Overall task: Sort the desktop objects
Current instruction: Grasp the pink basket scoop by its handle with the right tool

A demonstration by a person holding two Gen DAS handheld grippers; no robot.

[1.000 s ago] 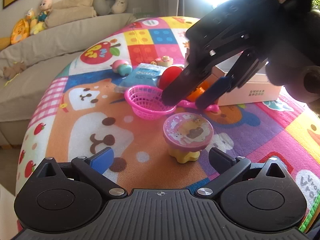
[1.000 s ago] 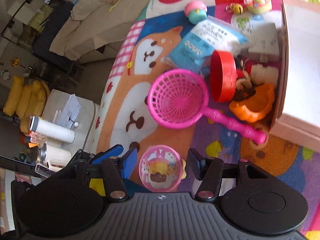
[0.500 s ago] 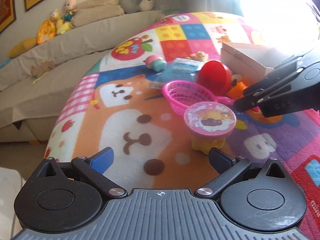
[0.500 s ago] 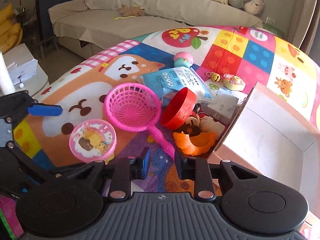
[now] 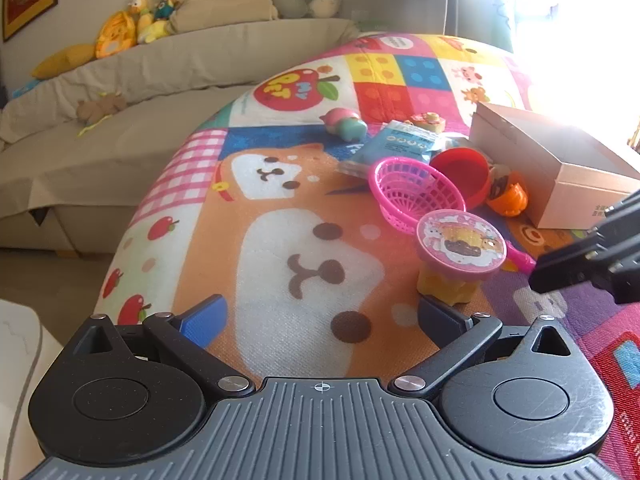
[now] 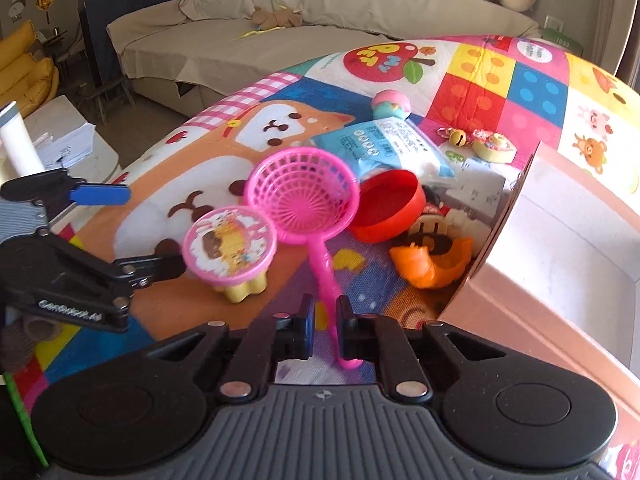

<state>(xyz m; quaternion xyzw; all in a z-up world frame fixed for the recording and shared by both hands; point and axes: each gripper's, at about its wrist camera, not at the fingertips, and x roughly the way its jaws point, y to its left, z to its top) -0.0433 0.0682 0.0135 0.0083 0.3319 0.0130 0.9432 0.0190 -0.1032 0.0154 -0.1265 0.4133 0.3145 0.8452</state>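
crowding the pink strainer (image 6: 302, 196): toy table (image 6: 230, 242), red bowl (image 6: 388, 208).

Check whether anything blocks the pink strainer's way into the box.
Nothing visible does: the right gripper is closed around the pink strainer handle, and the open cardboard box sits right beside it; the orange toy lies low against its wall.
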